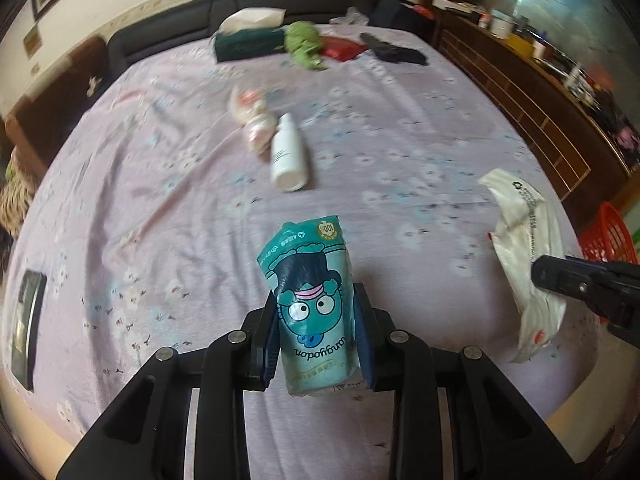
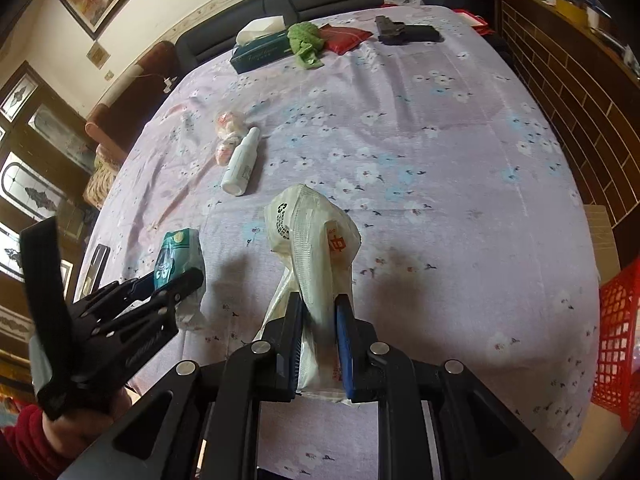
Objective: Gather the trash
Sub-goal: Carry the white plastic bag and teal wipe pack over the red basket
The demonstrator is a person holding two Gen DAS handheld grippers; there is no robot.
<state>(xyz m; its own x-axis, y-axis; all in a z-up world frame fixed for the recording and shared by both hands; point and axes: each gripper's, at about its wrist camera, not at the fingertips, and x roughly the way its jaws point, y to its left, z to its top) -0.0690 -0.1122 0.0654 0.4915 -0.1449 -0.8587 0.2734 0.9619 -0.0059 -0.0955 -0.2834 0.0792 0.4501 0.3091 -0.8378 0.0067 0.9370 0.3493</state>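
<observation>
Teal packet (image 1: 310, 300): lower centre, above the bed (image 1: 400, 140), pinched by left tongs (image 1: 316, 340); likely soft, light, best held mid-body.
White bag (image 2: 316, 264): centre, pinched by right tongs (image 2: 318, 344); flimsy, crushable.
Bottle (image 1: 288, 154): upper centre, uncollected.

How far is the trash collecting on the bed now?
Done: nothing visibly binned; the red plastic basket shows no trash. In hand: left gripper clamps a teal cartoon-printed packet; right gripper clamps a crumpled white plastic bag. Left: the white plastic bottle and the small pink-and-white wrappers beside it.
</observation>
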